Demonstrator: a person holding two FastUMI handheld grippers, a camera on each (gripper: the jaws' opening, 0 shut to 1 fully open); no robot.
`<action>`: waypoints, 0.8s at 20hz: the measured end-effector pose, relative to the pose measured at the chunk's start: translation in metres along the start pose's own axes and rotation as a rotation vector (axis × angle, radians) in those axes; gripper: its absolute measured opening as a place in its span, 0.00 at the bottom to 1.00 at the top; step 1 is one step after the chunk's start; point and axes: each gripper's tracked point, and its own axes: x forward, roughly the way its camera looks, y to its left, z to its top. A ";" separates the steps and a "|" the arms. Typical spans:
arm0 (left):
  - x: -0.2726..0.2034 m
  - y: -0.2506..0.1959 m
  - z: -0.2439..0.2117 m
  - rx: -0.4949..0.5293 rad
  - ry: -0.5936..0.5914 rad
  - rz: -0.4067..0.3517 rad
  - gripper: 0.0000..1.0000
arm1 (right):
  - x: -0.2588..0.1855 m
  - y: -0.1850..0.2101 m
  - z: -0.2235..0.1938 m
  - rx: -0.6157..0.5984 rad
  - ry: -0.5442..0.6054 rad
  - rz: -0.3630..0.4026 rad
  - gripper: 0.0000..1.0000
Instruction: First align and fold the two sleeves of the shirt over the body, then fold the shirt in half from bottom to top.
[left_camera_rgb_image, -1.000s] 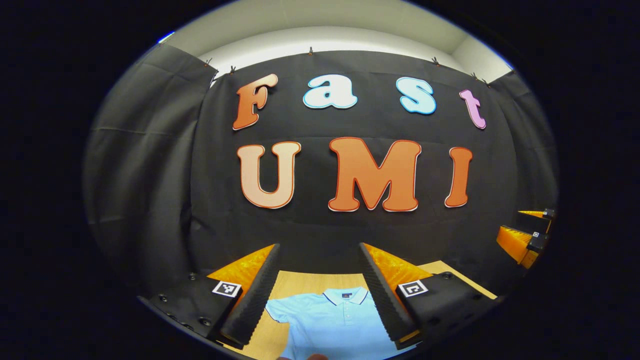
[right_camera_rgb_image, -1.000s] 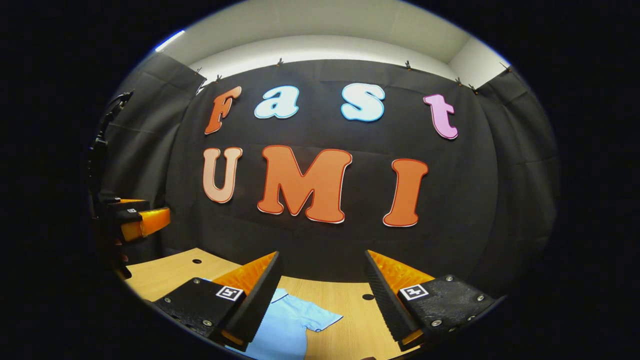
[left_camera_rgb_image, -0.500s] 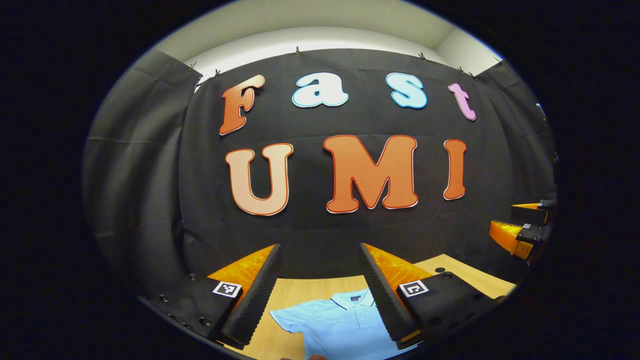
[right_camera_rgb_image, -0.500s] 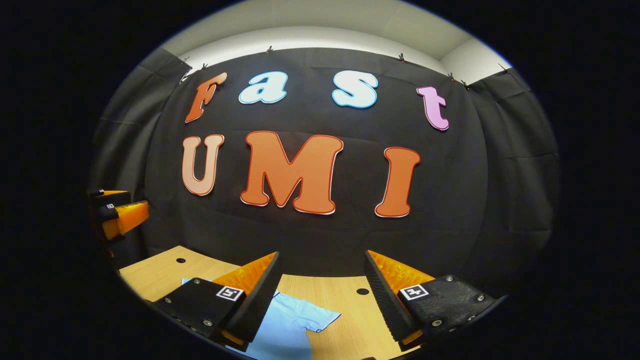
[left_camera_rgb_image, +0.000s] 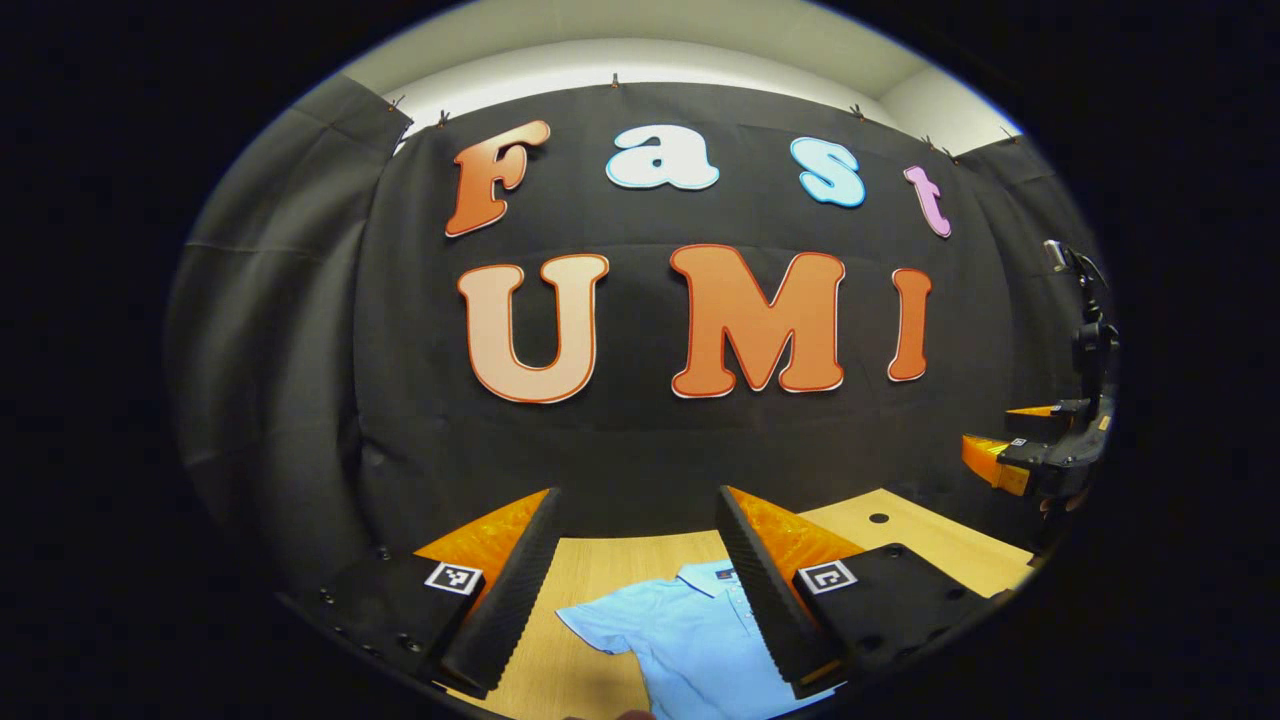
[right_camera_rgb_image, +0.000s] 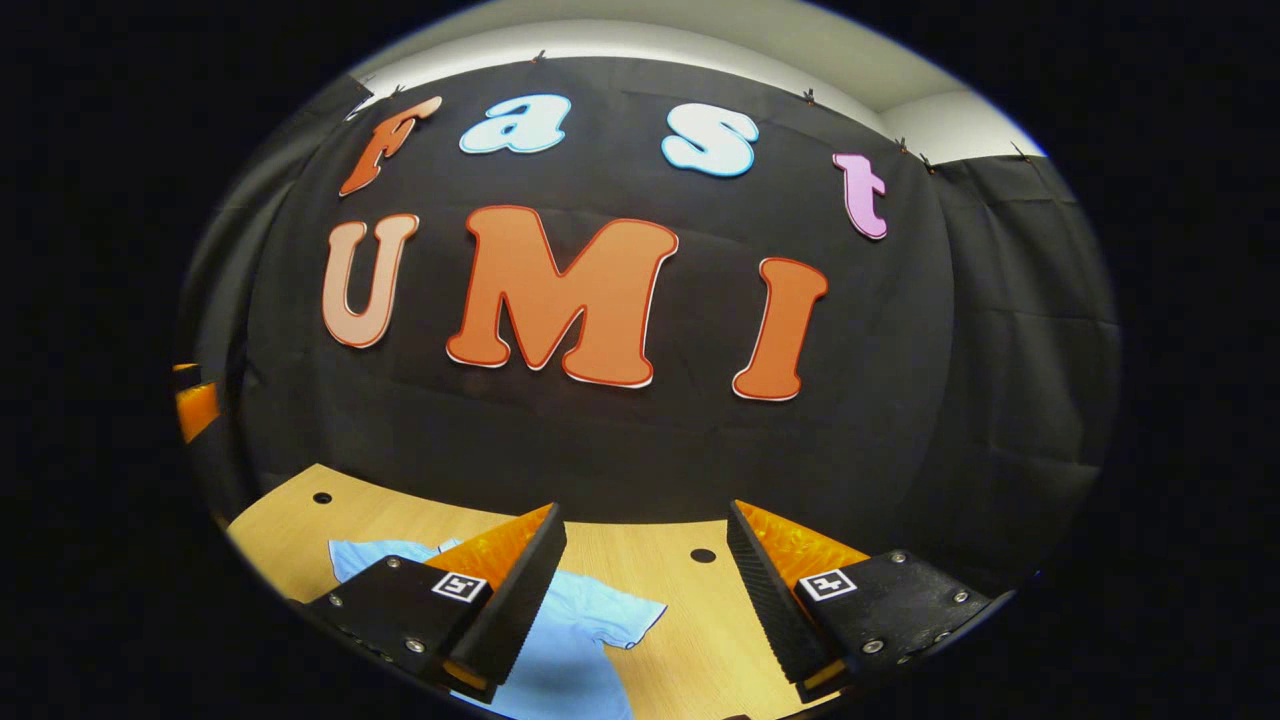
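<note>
A light blue polo shirt (left_camera_rgb_image: 680, 635) lies flat on the wooden table (left_camera_rgb_image: 590, 565), collar toward the wall. In the left gripper view its left sleeve (left_camera_rgb_image: 600, 620) and collar (left_camera_rgb_image: 708, 577) show between the fingers of my left gripper (left_camera_rgb_image: 636, 590), which hangs open above the table with nothing held. In the right gripper view the shirt (right_camera_rgb_image: 570, 650) lies low and left, its right sleeve (right_camera_rgb_image: 615, 615) spread on the wood. My right gripper (right_camera_rgb_image: 645, 600) is open and holds nothing, well above the table. The right gripper (left_camera_rgb_image: 1020, 455) also shows far right in the left gripper view.
The table (right_camera_rgb_image: 680, 620) has small round holes (right_camera_rgb_image: 703, 555) (left_camera_rgb_image: 878, 518) near its back edge. Black cloth walls close the booth behind and at both sides. A dark stand (left_camera_rgb_image: 1085, 320) rises at the right edge of the left gripper view.
Both cameras have tilted down and turned, so more table and shirt show. In the left gripper view the shirt slid right; in the right gripper view the left gripper moved almost out at the left edge.
</note>
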 end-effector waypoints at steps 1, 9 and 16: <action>-0.003 0.004 0.002 -0.002 -0.007 0.012 0.99 | 0.005 -0.001 -0.005 -0.001 0.015 0.000 0.98; -0.013 0.016 -0.011 -0.038 0.017 0.154 0.99 | 0.063 0.003 -0.064 -0.026 0.174 0.050 0.98; -0.014 0.008 -0.026 -0.032 0.080 0.226 0.99 | 0.114 0.006 -0.132 0.041 0.398 0.090 0.96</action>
